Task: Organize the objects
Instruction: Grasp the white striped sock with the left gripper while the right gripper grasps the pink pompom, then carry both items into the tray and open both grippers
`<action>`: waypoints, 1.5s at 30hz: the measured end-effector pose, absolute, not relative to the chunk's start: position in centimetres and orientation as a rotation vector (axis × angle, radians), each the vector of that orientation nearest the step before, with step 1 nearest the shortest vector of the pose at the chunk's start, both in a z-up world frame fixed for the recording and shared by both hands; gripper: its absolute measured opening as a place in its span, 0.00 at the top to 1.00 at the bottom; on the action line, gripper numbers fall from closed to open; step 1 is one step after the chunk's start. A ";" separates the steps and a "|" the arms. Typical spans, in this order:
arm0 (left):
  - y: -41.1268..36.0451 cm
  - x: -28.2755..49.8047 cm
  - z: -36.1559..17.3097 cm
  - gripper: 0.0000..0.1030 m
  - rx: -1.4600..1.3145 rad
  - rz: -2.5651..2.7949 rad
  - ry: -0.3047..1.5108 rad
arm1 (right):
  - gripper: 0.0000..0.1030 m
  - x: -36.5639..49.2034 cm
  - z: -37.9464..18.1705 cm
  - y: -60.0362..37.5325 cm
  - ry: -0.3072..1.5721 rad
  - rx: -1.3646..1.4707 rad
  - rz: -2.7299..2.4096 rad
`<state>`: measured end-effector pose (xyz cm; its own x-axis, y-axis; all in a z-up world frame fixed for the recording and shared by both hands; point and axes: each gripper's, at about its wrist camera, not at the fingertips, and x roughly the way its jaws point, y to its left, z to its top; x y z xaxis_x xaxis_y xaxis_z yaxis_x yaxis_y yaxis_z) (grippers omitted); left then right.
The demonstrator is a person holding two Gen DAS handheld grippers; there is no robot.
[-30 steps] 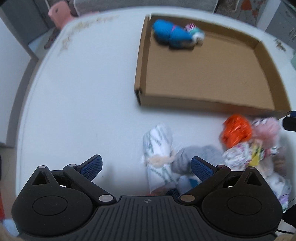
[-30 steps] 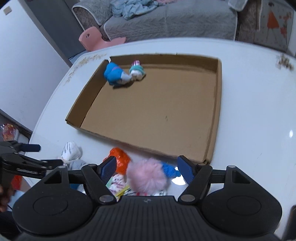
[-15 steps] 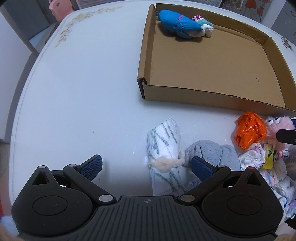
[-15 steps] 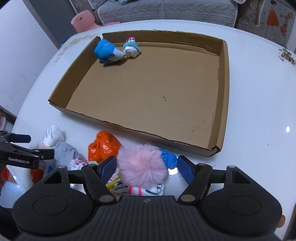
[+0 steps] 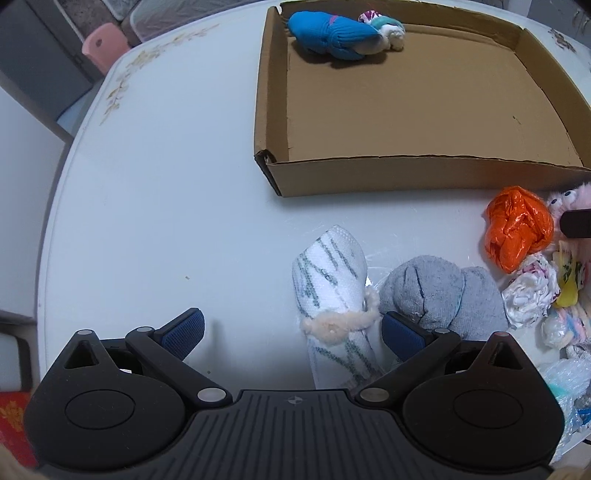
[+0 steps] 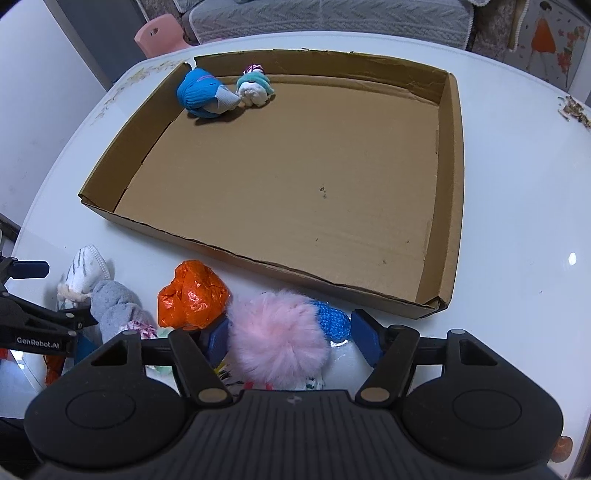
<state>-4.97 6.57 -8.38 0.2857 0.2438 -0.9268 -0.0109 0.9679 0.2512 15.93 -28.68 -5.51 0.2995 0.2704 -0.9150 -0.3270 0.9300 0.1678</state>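
Note:
A shallow cardboard tray (image 5: 406,173) (image 6: 258,254) lies on the white table. A blue rolled sock (image 5: 328,35) (image 6: 203,94) and a small white-teal roll (image 5: 388,29) (image 6: 255,88) sit in its far left corner. My left gripper (image 5: 291,328) is open, low over the table, with a white grey-striped rolled sock (image 5: 336,295) (image 6: 85,273) between its fingers and a grey rolled sock (image 5: 439,291) (image 6: 114,306) by the right finger. My right gripper (image 6: 290,338) is open around a pink fluffy toy (image 6: 277,339) (image 5: 569,199). An orange crumpled bag (image 5: 517,232) (image 6: 192,299) lies beside it.
A pile of small rolled socks and soft items (image 5: 546,295) lies at the table's near right. A blue knitted piece (image 6: 332,319) sits by the pink toy. A pink chair (image 6: 159,35) and a grey sofa (image 6: 332,14) stand beyond the round table's edge.
Both grippers have moved closer to the pile. The striped sock now sits between the left fingers, and the pink toy fills the space between the right fingers. Both stay open.

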 end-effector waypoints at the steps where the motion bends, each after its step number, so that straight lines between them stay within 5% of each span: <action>1: 6.6 -5.0 -8.4 0.01 0.213 0.170 1.268 | 0.39 15.9 -5.6 -28.7 1.203 -0.054 0.398; 7: 6.8 -5.1 -8.3 0.17 0.138 0.131 1.259 | 0.51 15.9 -5.5 -28.5 1.199 -0.055 0.409; 11: 6.8 -4.7 -7.8 0.57 0.052 0.085 1.262 | 0.62 15.9 -5.2 -28.6 1.199 -0.045 0.426; 16: 6.4 -4.9 -7.6 0.59 0.070 0.084 1.256 | 0.76 15.8 -4.4 -29.3 1.197 -0.014 0.446; 25: 6.6 -4.2 -6.4 0.59 0.083 0.100 1.209 | 0.77 15.8 -4.2 -29.9 1.198 0.000 0.447; 32: 6.7 -4.4 -4.9 0.58 0.093 0.106 1.188 | 0.91 15.6 -3.2 -31.0 1.183 0.029 0.467; 45: 5.9 -4.2 -5.4 0.57 0.094 0.085 1.196 | 0.62 16.0 -5.1 -28.9 1.174 -0.033 0.460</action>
<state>-4.25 5.94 -5.40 0.3636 0.1153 -0.9244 -0.0161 0.9929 0.1175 15.97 -28.95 -5.14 0.3055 0.3303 -0.8931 -0.3640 0.9072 0.2110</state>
